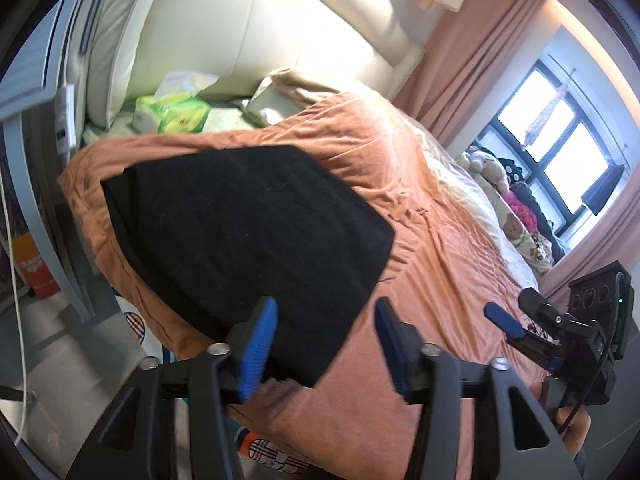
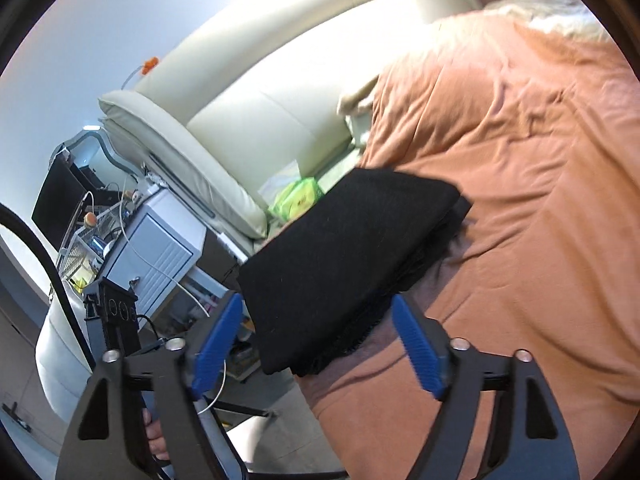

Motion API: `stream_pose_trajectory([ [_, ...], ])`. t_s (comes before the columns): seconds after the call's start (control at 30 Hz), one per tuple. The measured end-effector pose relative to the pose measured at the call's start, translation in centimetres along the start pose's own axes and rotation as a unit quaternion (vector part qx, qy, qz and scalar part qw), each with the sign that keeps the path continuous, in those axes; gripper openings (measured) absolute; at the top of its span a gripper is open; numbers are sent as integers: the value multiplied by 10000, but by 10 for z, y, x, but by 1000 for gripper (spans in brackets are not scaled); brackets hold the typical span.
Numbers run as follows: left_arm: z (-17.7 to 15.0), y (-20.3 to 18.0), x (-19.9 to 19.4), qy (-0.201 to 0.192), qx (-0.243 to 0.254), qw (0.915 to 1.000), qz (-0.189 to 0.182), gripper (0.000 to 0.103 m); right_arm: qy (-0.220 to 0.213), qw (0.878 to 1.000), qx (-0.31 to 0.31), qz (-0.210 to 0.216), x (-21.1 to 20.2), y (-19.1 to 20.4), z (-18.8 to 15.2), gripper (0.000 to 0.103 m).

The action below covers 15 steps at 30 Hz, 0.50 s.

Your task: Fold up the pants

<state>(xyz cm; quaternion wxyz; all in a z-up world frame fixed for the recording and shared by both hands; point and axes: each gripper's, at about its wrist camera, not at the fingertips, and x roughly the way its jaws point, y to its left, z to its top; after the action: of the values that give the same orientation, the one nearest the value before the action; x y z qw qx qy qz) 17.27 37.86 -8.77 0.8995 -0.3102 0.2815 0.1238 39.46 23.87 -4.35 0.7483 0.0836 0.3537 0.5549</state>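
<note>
- Black folded pants (image 1: 244,248) lie on the orange bedspread (image 1: 432,248) near the bed's corner edge; bare bedspread extends to the right.
- Left hand-held gripper (image 1: 326,344) and right hand-held gripper (image 2: 320,344): both spread wide, holding nothing, just short of the pants' near edge.
- Window (image 1: 560,140) appears in the left view only; nightstand (image 2: 156,248) in the right view only.
</note>
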Motion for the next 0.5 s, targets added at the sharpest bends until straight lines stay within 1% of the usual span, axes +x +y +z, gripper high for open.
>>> stream_pose_trajectory([
  [0.03,0,-8,-5,-49,66,10000,32,70,-80,9999,-52,-57,-15,4,-1,80],
  [0.07,0,-16,-12,-109,150,9998,64,72,-126,9998,-88,-113,-24,6,-1,84],
  [0.13,1,-30,-22,-177,291,9994,90,82,-272,9991,-186,-259,-47,11,-1,87],
  [0.2,0,-45,-34,-259,466,9985,136,89,-370,9970,-348,-588,-71,21,-4,93],
  [0.23,0,-53,-40,-329,557,9977,197,93,-395,9962,-394,-675,-76,25,-5,97],
  [0.3,0,-66,-50,-413,698,9965,226,99,-498,9941,-526,-804,-99,36,-12,98],
  [0.37,-2,-77,-58,-414,747,9961,212,102,-623,9903,-672,-1043,-119,48,-16,98],
  [0.43,-5,-91,-67,-435,890,9949,205,102,-749,9873,-775,-1170,-140,58,-22,98],
  [0.5,-9,-104,-74,-456,1026,9935,198,102,-802,9851,-795,-1298,-158,65,-29,101],
])
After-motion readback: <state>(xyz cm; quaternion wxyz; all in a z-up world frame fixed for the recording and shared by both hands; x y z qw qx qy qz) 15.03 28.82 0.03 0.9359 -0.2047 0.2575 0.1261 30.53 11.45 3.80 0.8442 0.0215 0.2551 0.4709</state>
